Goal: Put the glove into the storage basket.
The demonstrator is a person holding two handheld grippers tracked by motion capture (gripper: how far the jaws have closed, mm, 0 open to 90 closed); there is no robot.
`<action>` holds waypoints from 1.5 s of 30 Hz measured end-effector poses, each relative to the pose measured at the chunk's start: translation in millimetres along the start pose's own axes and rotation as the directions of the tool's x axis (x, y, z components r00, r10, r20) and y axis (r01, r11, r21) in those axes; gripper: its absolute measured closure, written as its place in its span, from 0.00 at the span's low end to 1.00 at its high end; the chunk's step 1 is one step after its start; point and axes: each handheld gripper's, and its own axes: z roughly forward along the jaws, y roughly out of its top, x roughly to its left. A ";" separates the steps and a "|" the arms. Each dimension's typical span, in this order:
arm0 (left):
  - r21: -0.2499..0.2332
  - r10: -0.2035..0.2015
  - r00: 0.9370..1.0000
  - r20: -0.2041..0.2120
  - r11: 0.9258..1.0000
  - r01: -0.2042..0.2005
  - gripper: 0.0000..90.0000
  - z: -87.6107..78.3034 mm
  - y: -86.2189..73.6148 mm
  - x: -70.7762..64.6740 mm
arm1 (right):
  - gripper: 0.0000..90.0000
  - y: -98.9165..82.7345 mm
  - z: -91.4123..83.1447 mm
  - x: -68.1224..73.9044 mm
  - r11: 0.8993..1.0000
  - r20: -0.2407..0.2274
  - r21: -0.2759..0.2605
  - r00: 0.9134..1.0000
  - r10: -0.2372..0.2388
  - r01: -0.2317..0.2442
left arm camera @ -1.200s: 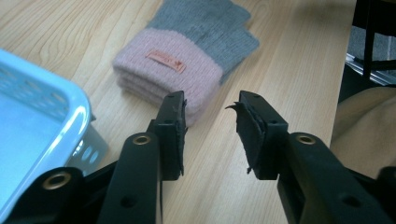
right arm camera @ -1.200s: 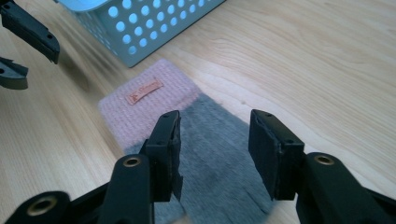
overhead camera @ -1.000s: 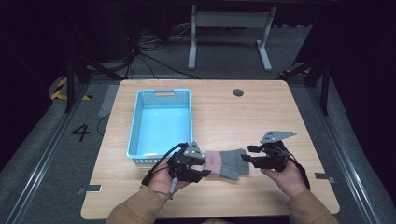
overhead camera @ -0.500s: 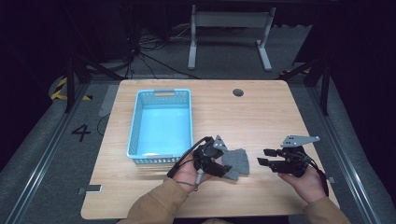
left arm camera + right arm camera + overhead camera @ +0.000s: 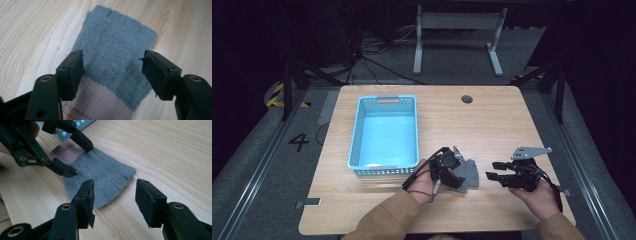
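glove [image 5: 113, 53] lies flat under open left tongs [image 5: 112, 71], right tongs [image 5: 113, 200] just beside.

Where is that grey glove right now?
In the high view the grey glove lies flat on the table, under the left gripper, just right of the blue basket.

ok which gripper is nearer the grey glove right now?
Left. The left gripper stands over the grey glove, open jaws straddling it near the pink cuff. The right gripper sits open just off its fingertip end.
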 end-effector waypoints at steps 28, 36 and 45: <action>0.068 0.017 1.000 -0.001 0.998 -0.017 0.36 20.6 -1.6 -0.1 | 0.53 -3.0 -1.9 -0.5 0.999 -0.037 0.023 0.999 0.032 -0.031; 0.071 0.001 0.999 0.033 0.997 -0.003 0.58 18.4 -1.2 -2.2 | 0.53 -2.8 -2.9 -1.3 0.999 -0.040 0.022 0.998 0.038 -0.037; 0.102 -0.019 0.998 0.065 0.995 0.012 0.77 16.7 3.1 -2.5 | 0.53 -3.1 -2.8 -2.3 0.999 -0.040 0.019 0.998 0.038 -0.037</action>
